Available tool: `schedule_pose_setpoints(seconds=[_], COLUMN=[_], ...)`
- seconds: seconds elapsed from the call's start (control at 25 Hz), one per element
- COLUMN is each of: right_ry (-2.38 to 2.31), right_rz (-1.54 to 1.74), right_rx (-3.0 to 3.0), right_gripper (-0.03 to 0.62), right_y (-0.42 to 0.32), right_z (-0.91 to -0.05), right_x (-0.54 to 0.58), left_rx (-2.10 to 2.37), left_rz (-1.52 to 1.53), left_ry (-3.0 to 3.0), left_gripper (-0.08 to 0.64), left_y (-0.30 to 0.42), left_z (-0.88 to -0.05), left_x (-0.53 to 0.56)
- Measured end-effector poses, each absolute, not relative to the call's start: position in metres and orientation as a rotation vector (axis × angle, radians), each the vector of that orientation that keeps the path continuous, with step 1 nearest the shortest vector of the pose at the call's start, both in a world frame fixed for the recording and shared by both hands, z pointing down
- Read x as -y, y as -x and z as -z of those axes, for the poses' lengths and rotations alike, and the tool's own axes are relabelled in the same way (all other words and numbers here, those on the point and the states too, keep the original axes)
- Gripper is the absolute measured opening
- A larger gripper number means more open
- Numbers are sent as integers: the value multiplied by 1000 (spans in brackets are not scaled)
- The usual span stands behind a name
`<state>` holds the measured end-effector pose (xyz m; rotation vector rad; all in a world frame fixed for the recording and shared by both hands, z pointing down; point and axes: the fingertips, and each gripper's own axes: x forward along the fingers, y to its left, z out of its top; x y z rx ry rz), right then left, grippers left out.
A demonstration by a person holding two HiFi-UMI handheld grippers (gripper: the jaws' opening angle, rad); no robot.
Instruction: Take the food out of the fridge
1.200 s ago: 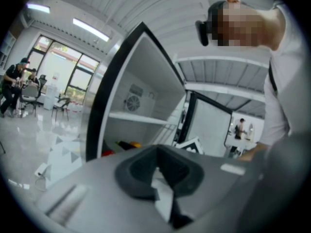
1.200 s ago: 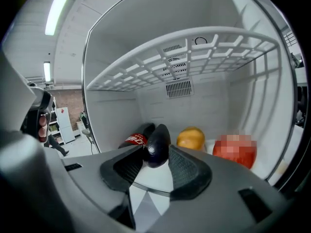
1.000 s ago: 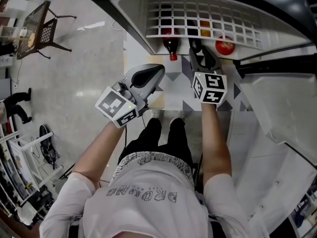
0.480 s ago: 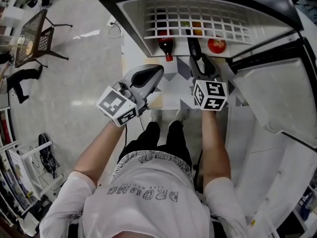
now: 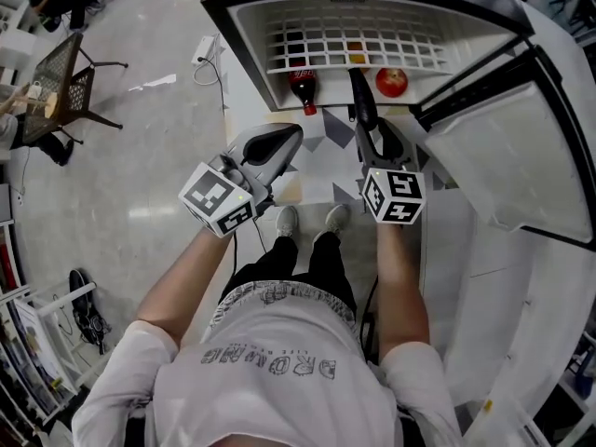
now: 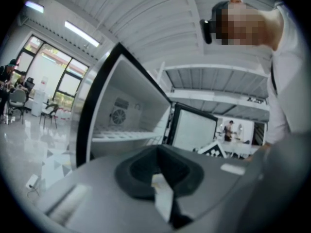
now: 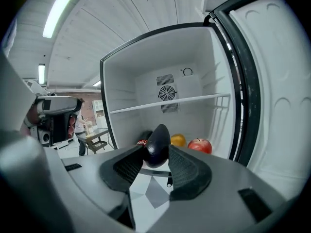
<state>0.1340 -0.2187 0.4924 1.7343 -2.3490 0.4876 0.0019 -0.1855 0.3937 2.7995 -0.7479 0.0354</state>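
My right gripper [image 5: 371,136] is shut on a dark purple eggplant [image 5: 359,101], held just in front of the open fridge [image 5: 279,26]; in the right gripper view the eggplant [image 7: 158,145] sticks up between the pads of the right gripper [image 7: 155,163]. On the fridge's lower level lie a red apple [image 5: 391,82] [image 7: 200,144], a yellow-orange fruit [image 7: 178,140] and a cola bottle [image 5: 303,87] with a red cap [image 7: 141,142]. My left gripper [image 5: 277,145] hangs to the left of the fridge opening, shut with nothing in it [image 6: 160,178].
The fridge door [image 5: 507,156] stands open at the right. A white wire shelf [image 5: 354,35] spans the fridge above the food. A chair [image 5: 70,63] and a power strip [image 5: 205,47] are on the floor at the left. The person's feet [image 5: 312,220] stand before the fridge.
My right gripper has drawn back from under the wire shelf with the eggplant in it. The left gripper has stayed about where it was.
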Motion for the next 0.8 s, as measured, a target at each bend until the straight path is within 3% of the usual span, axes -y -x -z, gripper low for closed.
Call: schedule_pose_setpoints(seconds=[0.8], right_ry=[-1883], right_rz=[-421], right_rx=[2300], right_gripper=[153], right_y=[-155], right_z=[-435], right_x=[136], left_rx=[634], left_rz=[13], left_ry=[-2876], left_gripper=[8], left_y=[1], left_z=[-360], left_x=[158])
